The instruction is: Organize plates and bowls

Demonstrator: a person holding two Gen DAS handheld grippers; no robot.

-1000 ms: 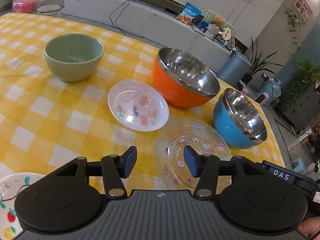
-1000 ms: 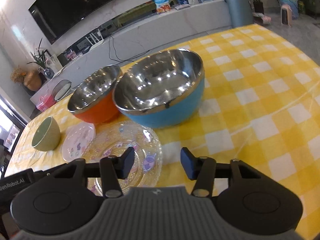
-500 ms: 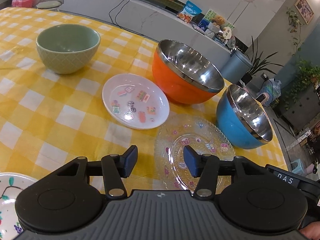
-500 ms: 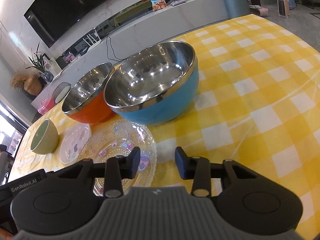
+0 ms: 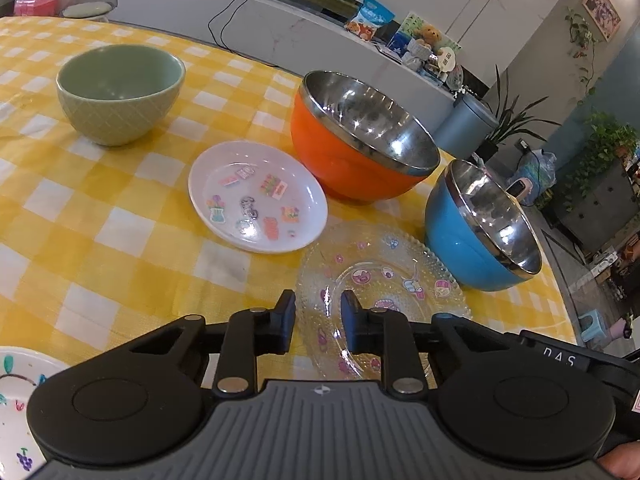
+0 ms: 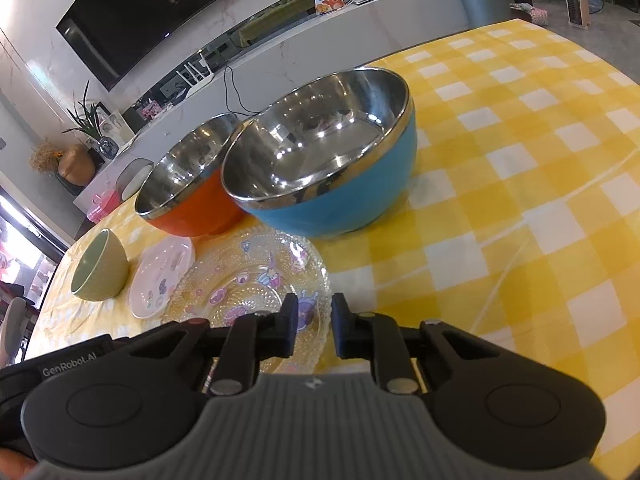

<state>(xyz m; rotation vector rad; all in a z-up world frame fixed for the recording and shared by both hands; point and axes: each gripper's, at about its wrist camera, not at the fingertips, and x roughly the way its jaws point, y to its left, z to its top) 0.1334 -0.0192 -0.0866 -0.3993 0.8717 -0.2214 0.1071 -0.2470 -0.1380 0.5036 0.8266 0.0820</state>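
Note:
On the yellow checked tablecloth stand a green ceramic bowl (image 5: 118, 92), an orange steel-lined bowl (image 5: 360, 148) and a blue steel-lined bowl (image 5: 476, 228). A white sticker plate (image 5: 256, 196) lies between them, and a clear glass cartoon plate (image 5: 380, 280) lies nearest. My left gripper (image 5: 318, 322) is partly closed, its fingers straddling the glass plate's left rim. My right gripper (image 6: 314, 330) is partly closed over the glass plate's (image 6: 248, 280) right rim. The blue bowl (image 6: 324, 164), orange bowl (image 6: 188, 184), green bowl (image 6: 100, 266) and white plate (image 6: 162, 276) show in the right wrist view.
Another white painted plate (image 5: 16, 392) lies at the lower left corner of the left wrist view. The table's far edge runs behind the bowls, with a grey counter, a bin and plants beyond it.
Both grippers have narrowed their jaws and moved forward and lower, onto opposite rims of the glass plate. The bowls and plates have not moved.

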